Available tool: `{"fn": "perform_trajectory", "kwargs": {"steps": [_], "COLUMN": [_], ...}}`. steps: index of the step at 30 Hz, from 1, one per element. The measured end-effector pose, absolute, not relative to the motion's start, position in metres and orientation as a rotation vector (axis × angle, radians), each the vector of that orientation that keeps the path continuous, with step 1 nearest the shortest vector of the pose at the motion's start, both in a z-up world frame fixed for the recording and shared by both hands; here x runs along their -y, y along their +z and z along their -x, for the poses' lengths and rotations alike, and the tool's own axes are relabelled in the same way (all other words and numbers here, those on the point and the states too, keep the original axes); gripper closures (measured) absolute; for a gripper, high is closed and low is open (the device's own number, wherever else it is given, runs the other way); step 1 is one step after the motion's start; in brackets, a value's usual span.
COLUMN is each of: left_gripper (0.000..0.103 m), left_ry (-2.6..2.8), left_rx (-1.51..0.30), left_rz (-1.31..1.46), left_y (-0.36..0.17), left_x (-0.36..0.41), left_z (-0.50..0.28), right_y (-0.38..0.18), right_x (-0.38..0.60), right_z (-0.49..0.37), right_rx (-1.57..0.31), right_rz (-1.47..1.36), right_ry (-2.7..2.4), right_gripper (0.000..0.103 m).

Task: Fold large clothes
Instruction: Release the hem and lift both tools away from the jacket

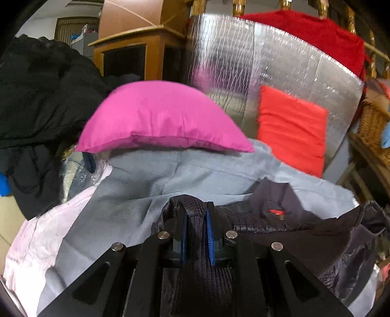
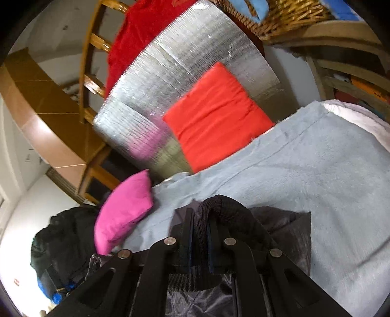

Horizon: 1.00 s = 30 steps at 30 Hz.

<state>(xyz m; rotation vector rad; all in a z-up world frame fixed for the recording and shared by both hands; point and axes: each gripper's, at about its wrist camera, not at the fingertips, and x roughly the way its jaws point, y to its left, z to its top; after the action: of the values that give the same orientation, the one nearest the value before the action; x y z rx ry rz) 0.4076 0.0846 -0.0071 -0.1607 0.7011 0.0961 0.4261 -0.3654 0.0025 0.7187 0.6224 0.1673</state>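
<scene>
1. The left gripper (image 1: 197, 214) has its jaws closed nearly together on a band of dark ribbed knit, the cuff or hem of a dark jacket (image 1: 304, 234); the blue pads (image 1: 210, 234) press the knit from both sides.
2. The right gripper (image 2: 200, 219) is likewise clamped tight on a thick black ribbed knit edge (image 2: 214, 207) of the same jacket, which loops over the fingertips and hangs down between the arms of the tool.
3. In the left wrist view, the rest of the jacket spreads to the right of the jaws: shiny dark quilted fabric, an elastic gathered seam, and a small red label (image 1: 275, 211) near a raised collar-like flap.
4. In the right wrist view, the shiny dark lining shows below and beside the jaws, resting on the cover beneath.
5. The jacket lies on a pale blue fleece blanket (image 2: 316, 175) spread over a bed; a pale pink sheet (image 1: 36, 239) shows at the blanket's left edge.
6. A magenta pillow (image 1: 160, 117) sits on the blanket beyond the left gripper, with a heap of black clothing (image 1: 41, 97) beside it.
7. Behind the bed stands a silver foil insulation panel (image 1: 243, 53), and an orange-red cushion (image 2: 214, 114) leans against it.
8. A red blanket (image 1: 316, 31) hangs over the wooden headboard behind the panel; a wicker basket (image 2: 287, 17) sits on a shelf at the right.
</scene>
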Motion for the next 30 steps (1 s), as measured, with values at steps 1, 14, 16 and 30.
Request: {"fn": "perform_trajectory", "kwargs": {"steps": [1,14,16,30], "left_gripper": [0.088,0.086,0.081,0.021], "left_ry": [0.103,0.146,0.141,0.197], "left_rx": [-0.714,-0.833,-0.851,-0.765], "left_rz": [0.160,0.135,0.127,0.257], "left_y": [-0.015,-0.082,-0.087,-0.063], "left_x": [-0.084,-0.074,-0.074,-0.138], "left_z": [-0.417,-0.479,-0.484,-0.408], "right_y": [-0.001,-0.073,-0.081,-0.046], "right_x": [0.365,0.361,0.361,0.377], "right_z": [-0.432,-0.502,-0.506,-0.437], "right_rx": [-0.631,-0.784,-0.790,-0.700], "right_rz": [-0.714,-0.655,-0.660,-0.666], "right_ry": [0.157,0.040,0.033,0.068], "right_gripper": [0.094,0.094,0.093,0.006]}}
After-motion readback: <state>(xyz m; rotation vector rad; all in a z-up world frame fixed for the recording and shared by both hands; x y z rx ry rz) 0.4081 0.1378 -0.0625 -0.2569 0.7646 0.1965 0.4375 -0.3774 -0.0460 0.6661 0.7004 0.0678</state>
